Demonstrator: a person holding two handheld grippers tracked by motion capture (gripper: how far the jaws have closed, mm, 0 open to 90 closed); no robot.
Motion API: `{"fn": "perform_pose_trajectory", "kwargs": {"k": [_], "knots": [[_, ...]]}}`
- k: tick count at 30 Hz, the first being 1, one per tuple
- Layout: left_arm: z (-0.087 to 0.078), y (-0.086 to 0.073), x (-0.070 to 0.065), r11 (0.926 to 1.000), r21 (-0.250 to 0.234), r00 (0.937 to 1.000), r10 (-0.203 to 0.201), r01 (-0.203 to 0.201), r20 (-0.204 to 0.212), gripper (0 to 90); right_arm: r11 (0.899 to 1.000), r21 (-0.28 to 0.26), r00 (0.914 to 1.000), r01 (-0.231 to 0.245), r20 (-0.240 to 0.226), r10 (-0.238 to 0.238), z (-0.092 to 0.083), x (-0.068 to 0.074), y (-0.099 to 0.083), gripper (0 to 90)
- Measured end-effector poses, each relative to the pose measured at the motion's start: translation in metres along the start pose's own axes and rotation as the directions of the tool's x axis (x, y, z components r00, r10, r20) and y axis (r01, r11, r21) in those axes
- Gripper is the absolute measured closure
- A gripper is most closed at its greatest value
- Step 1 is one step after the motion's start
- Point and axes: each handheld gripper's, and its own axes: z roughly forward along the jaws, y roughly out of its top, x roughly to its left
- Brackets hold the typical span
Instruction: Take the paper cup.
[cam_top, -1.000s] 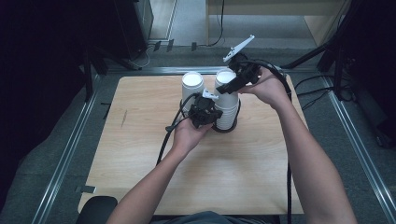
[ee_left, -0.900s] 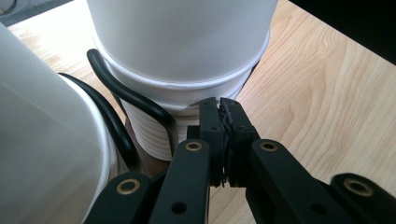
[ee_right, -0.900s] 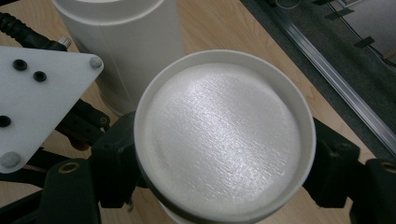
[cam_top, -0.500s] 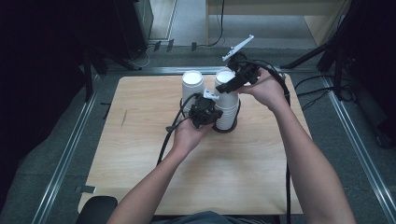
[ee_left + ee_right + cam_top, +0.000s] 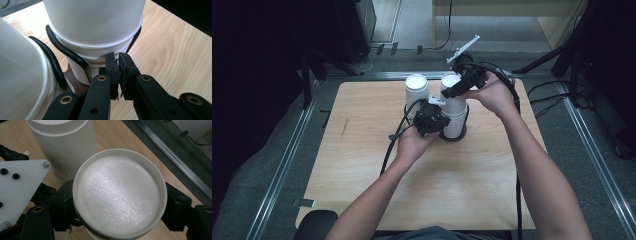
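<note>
We see two stacks of upturned white cups standing side by side toward the far edge of the desk (image 5: 362, 165). Our right tongs (image 5: 455, 91) come over the right stack (image 5: 456, 117) and clasp its top cup (image 5: 120, 195) across the raised base, one jaw on either side. Our left tongs (image 5: 118, 71) sit low at the near side of that same stack, jaws drawn almost together, tips at the bunched cup rims; whether they pinch a rim we cannot tell. The left stack (image 5: 416, 92) stands just beside, untouched
</note>
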Motion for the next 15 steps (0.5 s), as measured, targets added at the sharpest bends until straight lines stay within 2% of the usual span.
{"fn": "perform_pose_trajectory", "kwargs": {"k": [8, 15], "knots": [[0.0004, 0.0005, 0.0002, 1.0000, 0.005, 1.0000, 0.005, -0.005, -0.005, 85.8, 1.000, 0.019, 0.9997, -0.020, 0.016, 0.020, 0.0003, 0.0006, 0.0028, 25.2], [0.0018, 0.0014, -0.0010, 0.9999, 0.010, 0.9999, 0.011, -0.011, -0.011, 84.9, 1.000, 0.010, 0.9998, -0.009, 0.017, 0.009, -0.0019, -0.0005, 0.0019, 25.3]]}}
